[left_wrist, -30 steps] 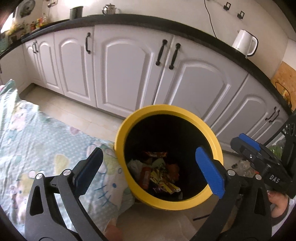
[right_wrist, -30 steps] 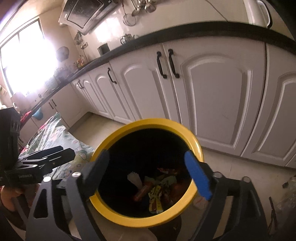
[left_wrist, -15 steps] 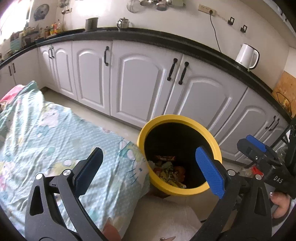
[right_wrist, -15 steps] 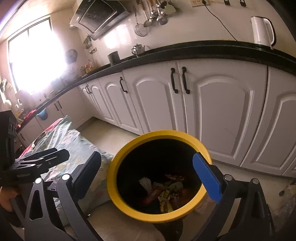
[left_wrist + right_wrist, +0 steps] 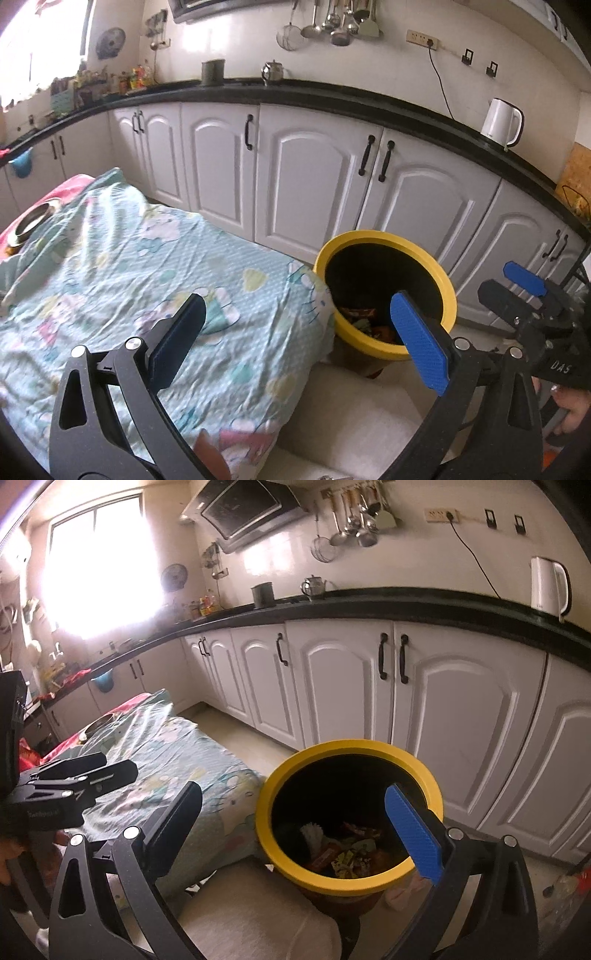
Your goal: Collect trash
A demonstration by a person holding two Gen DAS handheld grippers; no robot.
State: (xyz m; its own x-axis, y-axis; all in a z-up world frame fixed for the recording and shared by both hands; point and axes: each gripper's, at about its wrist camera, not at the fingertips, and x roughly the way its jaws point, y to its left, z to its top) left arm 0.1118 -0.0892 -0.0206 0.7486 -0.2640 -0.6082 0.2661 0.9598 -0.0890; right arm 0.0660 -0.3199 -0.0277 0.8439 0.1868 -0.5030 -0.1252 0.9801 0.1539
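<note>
Now that both grippers have pulled back from over the yellow bin (image 5: 349,819) — wrappers (image 5: 347,853) inside, right of the table — left gripper (image 5: 299,347) and right gripper (image 5: 295,830) gape empty, so that drop looks finished.

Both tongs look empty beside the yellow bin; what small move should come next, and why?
Probably swing the left tongs out over the patterned cloth to look for more trash. Both it and the right tongs are open and hold nothing, wrappers already lie in the yellow bin, and no loose trash shows on the cloth nearby.
</note>
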